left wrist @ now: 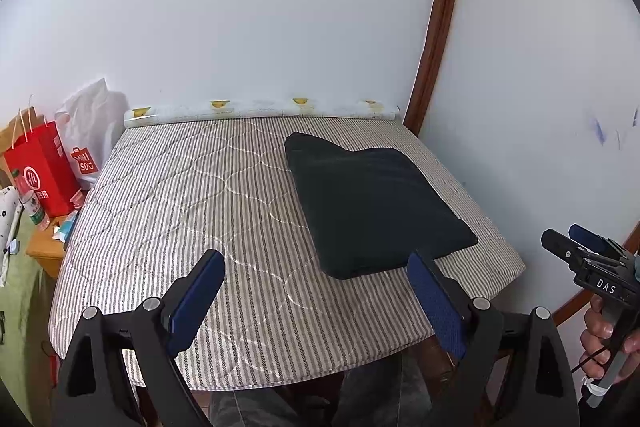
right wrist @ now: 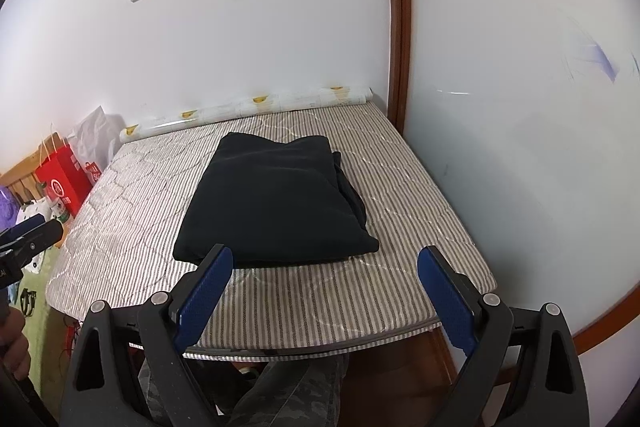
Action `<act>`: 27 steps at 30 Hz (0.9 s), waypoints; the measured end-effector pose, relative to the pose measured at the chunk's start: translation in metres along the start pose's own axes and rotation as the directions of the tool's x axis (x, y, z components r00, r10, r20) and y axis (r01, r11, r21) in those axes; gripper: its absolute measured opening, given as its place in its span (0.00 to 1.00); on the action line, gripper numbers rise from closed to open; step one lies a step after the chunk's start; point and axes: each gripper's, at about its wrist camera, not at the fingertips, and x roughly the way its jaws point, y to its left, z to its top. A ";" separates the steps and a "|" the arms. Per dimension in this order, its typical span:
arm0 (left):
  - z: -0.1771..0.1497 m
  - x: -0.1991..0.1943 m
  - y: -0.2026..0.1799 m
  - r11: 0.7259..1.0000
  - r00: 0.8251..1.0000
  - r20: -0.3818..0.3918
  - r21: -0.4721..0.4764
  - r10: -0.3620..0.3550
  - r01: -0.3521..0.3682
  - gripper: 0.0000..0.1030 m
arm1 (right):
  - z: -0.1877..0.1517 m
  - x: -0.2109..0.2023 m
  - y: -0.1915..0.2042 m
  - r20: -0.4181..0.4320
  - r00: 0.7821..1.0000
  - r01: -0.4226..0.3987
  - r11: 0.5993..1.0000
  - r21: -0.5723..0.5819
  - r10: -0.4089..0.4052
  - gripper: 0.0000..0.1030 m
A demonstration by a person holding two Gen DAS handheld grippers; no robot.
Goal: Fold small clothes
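A dark folded garment (left wrist: pixel 376 207) lies flat on the right half of the striped quilted table pad (left wrist: pixel 192 195); it also shows in the right wrist view (right wrist: pixel 272 199). My left gripper (left wrist: pixel 316 267) is open and empty, held above the pad's near edge, just left of the garment's near corner. My right gripper (right wrist: pixel 324 263) is open and empty, held just in front of the garment's near edge. The right gripper also shows at the right edge of the left wrist view (left wrist: pixel 576 247).
A rolled patterned sheet (left wrist: pixel 260 111) lies along the pad's (right wrist: pixel 400 179) far edge against the wall. A red paper bag (left wrist: pixel 44 167), a white plastic bag (left wrist: pixel 90 131) and a bottle (left wrist: pixel 34 203) stand on a wooden stand at the left. A white panel with wooden trim (left wrist: pixel 436 27) closes the right side.
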 end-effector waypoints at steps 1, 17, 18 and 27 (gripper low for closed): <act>0.000 0.000 0.000 1.000 1.000 0.000 0.002 -0.001 0.001 0.90 | 0.000 0.000 0.001 -0.001 1.000 0.000 1.000 0.000 0.000 0.90; -0.001 -0.001 -0.001 1.000 1.000 -0.005 0.012 -0.007 0.007 0.90 | -0.003 0.001 0.001 -0.002 1.000 -0.002 1.000 0.012 0.002 0.90; -0.001 -0.001 -0.001 1.000 1.000 -0.004 0.013 -0.008 0.008 0.90 | -0.004 0.001 0.001 -0.002 1.000 -0.002 1.000 0.013 0.002 0.90; -0.001 -0.001 0.000 1.000 1.000 -0.004 0.018 -0.013 0.013 0.90 | -0.004 -0.001 -0.003 0.001 1.000 -0.009 1.000 0.020 0.009 0.90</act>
